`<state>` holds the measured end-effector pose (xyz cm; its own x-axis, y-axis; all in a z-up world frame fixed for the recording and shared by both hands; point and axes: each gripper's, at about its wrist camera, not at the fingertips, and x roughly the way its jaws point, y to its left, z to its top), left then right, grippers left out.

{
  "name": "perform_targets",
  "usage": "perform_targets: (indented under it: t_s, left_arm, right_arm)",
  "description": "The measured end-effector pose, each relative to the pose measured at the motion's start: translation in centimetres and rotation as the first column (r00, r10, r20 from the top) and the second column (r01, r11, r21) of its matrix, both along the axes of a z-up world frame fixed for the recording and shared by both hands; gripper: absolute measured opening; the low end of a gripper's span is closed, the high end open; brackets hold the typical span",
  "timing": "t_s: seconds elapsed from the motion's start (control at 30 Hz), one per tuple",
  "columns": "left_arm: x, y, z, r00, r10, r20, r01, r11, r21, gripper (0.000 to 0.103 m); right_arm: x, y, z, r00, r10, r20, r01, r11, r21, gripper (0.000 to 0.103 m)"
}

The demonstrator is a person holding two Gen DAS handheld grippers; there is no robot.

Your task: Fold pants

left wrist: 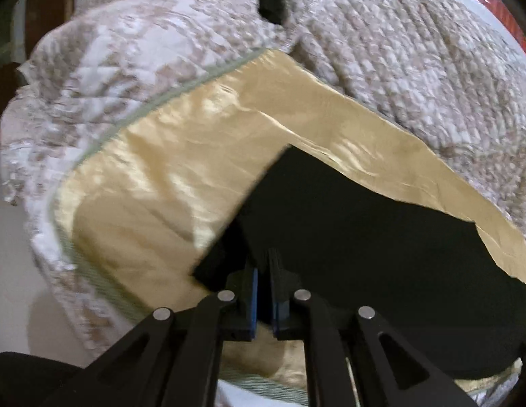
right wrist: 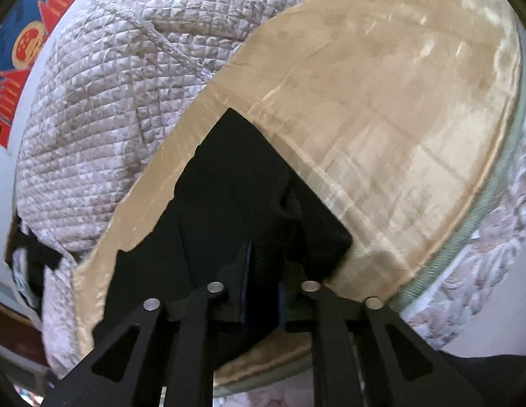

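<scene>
Left gripper (left wrist: 262, 271) clenched on black pants (left wrist: 364, 254); right gripper (right wrist: 263, 264) likewise. Gold satin sheet (right wrist: 381, 118) beneath both. Quilted cover (left wrist: 415, 61) ahead.

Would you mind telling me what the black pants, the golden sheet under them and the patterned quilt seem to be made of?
Black pants: matte, soft-looking cloth, no sheen; weave too dark to tell.
Golden sheet: probably satin or a silky synthetic, given its bright highlights and fine creases.
Patterned quilt: padded, stitched fabric, with a puffy grid of small squares.
</scene>
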<state>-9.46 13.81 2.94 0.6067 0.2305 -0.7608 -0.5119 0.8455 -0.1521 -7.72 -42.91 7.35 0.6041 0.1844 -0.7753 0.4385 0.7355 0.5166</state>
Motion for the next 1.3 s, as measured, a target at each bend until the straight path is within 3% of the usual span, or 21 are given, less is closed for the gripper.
perform_targets:
  t_s: [0.07, 0.17, 0.23, 0.27, 0.33, 0.37, 0.47, 0.57, 0.67, 0.73, 0.83, 1.0, 1.13, 1.2, 1.23, 1.3]
  left_arm:
    - [-0.5, 0.3, 0.7, 0.999, 0.030, 0.009, -0.030, 0.999, 0.018, 0.009]
    - [-0.6, 0.0, 2.2, 0.999, 0.038, 0.039, -0.041, 0.997, 0.065, 0.010]
    - [-0.3, -0.7, 3.1, 0.998, 0.020, 0.059, -0.025, 0.996, 0.089, 0.012]
    - [0.2, -1.3, 3.4, 0.997, -0.009, 0.074, 0.002, 0.996, 0.092, 0.015]
    - [1.0, -2.5, 3.6, 0.993, -0.078, 0.090, 0.070, 0.994, 0.085, 0.036]
    - [1.5, -3.3, 3.4, 0.988, -0.125, 0.090, 0.118, 0.990, 0.077, 0.038]
    - [2.9, -5.3, 1.7, 0.972, -0.232, 0.029, 0.229, 0.971, 0.066, 0.039]
    - [3.8, -6.2, -0.9, 0.956, -0.283, -0.072, 0.285, 0.958, 0.018, 0.039]
    - [4.1, -7.3, -0.7, 0.950, -0.303, -0.080, 0.309, 0.947, 0.085, 0.039]
    - [4.9, -7.7, -0.2, 0.942, -0.330, -0.065, 0.334, 0.941, 0.054, 0.039]
    - [7.0, -9.3, 1.1, 0.925, -0.374, -0.057, 0.378, 0.923, 0.072, 0.039]
    - [12.1, -12.6, 2.8, 0.869, -0.492, -0.054, 0.495, 0.858, 0.135, 0.046]
    - [14.7, -13.4, 0.5, 0.857, -0.504, -0.108, 0.515, 0.845, 0.144, 0.046]
    - [15.2, -12.5, -1.7, 0.865, -0.478, -0.152, 0.492, 0.867, 0.075, 0.048]
    - [14.9, -12.0, -1.7, 0.873, -0.473, -0.118, 0.482, 0.874, 0.062, 0.051]
    - [14.7, -11.7, -1.3, 0.872, -0.476, -0.116, 0.485, 0.872, 0.065, 0.051]
  right_arm:
    - [-0.9, -0.2, 1.4, 1.000, -0.027, 0.009, 0.027, 0.998, -0.059, 0.023]
    - [-2.3, -0.8, 3.6, 0.995, -0.084, 0.048, 0.091, 0.982, -0.168, 0.023]
    - [-2.2, -0.3, 4.9, 0.995, -0.054, 0.082, 0.072, 0.969, -0.235, 0.023]
    - [-2.0, 0.1, 5.2, 0.995, -0.028, 0.091, 0.050, 0.965, -0.258, 0.023]
    - [-1.1, 1.8, 5.5, 0.991, 0.064, 0.117, -0.027, 0.956, -0.293, 0.025]
    - [-0.5, 3.0, 5.2, 0.985, 0.130, 0.110, -0.091, 0.948, -0.305, 0.025]
    - [1.1, 5.6, 2.8, 0.965, 0.263, 0.027, -0.243, 0.923, -0.300, 0.025]
    - [2.0, 6.3, -0.5, 0.948, 0.296, -0.114, -0.316, 0.912, -0.261, 0.025]
    - [2.0, 5.9, 0.7, 0.955, 0.281, -0.092, -0.295, 0.915, -0.276, 0.025]
    - [2.9, 6.1, 1.8, 0.954, 0.292, -0.071, -0.299, 0.899, -0.321, 0.025]
    - [4.9, 6.8, 2.6, 0.942, 0.329, -0.063, -0.330, 0.878, -0.346, 0.025]
    - [10.7, 9.6, 2.7, 0.890, 0.441, -0.114, -0.447, 0.802, -0.397, 0.025]
    - [14.1, 11.2, 1.3, 0.859, 0.488, -0.156, -0.506, 0.761, -0.405, 0.042]
    - [14.7, 10.9, -0.4, 0.864, 0.474, -0.168, -0.498, 0.758, -0.421, 0.042]
    - [15.1, 10.5, -1.2, 0.870, 0.452, -0.196, -0.492, 0.769, -0.409, 0.042]
    - [15.1, 9.2, -1.6, 0.890, 0.425, -0.166, -0.456, 0.823, -0.338, 0.042]
